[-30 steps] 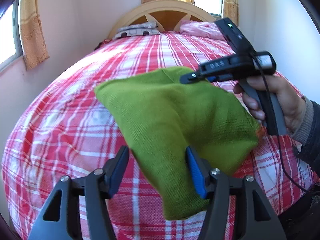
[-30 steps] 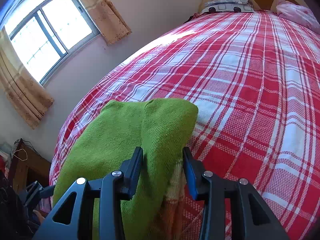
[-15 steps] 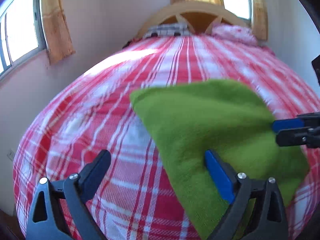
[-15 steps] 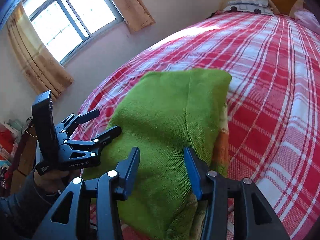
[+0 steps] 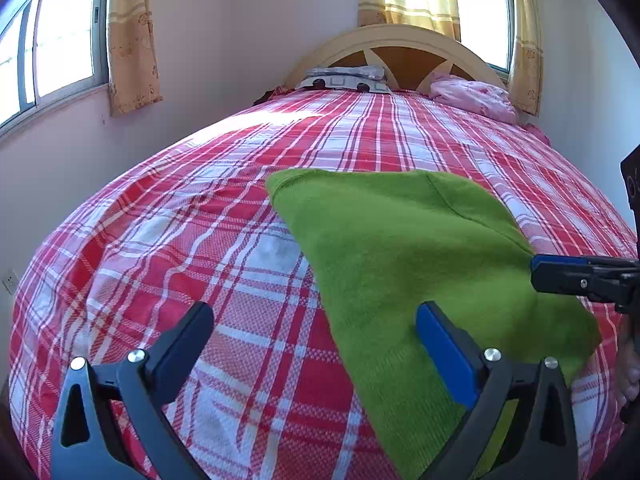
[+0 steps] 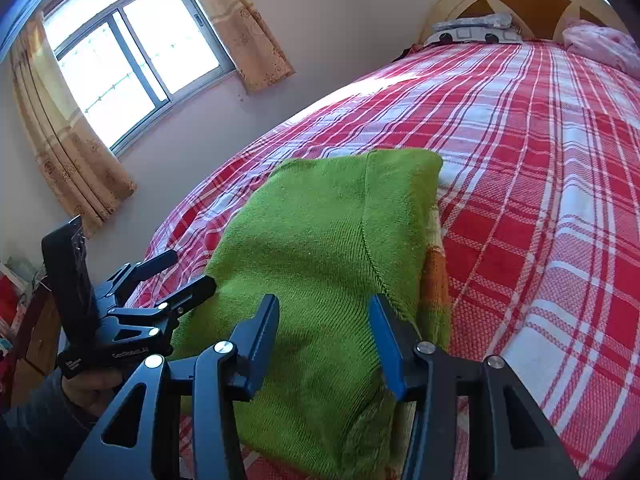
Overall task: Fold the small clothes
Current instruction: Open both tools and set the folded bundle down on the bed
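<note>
A folded green knitted garment (image 5: 420, 264) lies flat on a bed (image 5: 200, 240) covered in a red-and-white checked bedspread, at the near end of the mattress, with an orange and pale layer showing along its right edge in the right wrist view. The left gripper (image 5: 314, 344) hovers at the garment's near left corner, its jaws spread wide after just opening: the left finger sits over bare bedspread and the blue-padded right finger over the green knit, with only the garment's edge between them and neither pad pressing on it. The right gripper (image 6: 324, 338), seen side-on at the right border of the left wrist view, is held low over the garment's near right part; its jaws have also just been opening and now stand partly apart above the knit, gripping nothing. In the right wrist view a person's hand (image 6: 90, 386) in a dark sleeve holds the left gripper's handle at the near left of the bed. At the far end stand a curved wooden headboard (image 5: 400, 52), a patterned pillow (image 5: 344, 78) and a bundle of pink cloth (image 5: 476, 96); yellow curtains (image 5: 132, 40) hang at bright windows on the left and far walls
</note>
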{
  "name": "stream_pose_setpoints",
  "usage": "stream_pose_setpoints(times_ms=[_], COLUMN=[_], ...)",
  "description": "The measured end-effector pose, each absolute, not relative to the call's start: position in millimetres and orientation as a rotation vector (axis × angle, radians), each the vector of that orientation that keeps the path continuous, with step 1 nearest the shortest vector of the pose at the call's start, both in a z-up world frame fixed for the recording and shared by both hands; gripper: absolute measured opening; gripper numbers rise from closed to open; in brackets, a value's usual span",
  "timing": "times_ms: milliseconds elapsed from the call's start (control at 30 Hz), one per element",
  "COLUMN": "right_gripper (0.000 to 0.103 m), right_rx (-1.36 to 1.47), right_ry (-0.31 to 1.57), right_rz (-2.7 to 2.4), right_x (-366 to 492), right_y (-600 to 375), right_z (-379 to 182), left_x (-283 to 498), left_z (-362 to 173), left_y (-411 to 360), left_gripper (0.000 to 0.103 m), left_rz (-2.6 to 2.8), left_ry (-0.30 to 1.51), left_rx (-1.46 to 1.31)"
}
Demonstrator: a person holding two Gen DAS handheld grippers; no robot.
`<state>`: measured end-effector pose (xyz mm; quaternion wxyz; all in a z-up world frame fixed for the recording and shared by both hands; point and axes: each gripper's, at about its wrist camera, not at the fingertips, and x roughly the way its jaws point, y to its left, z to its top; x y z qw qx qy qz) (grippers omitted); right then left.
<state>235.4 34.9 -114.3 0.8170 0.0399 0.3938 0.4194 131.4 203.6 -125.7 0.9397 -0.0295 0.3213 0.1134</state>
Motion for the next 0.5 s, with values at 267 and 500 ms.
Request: stream_pose_setpoints(times_ms=[267,500], right_gripper=[0.063,0.068], right_rx=[0.054,0.012], right_ry=[0.657,0.539], right_rz=[0.758,0.754], right_x=[172.1,135.8], right_y=[0.7,-9.8], right_z=[-71.6,-38.6], left_x=[89.1,77.1], left_z=[-75.6,-47.3], left_y=[189.6,171.7], left_gripper=[0.103,0.103], left_rz=[0.171,0.138], left_ry=[0.538,0.465], left_rx=[-0.083,-0.072])
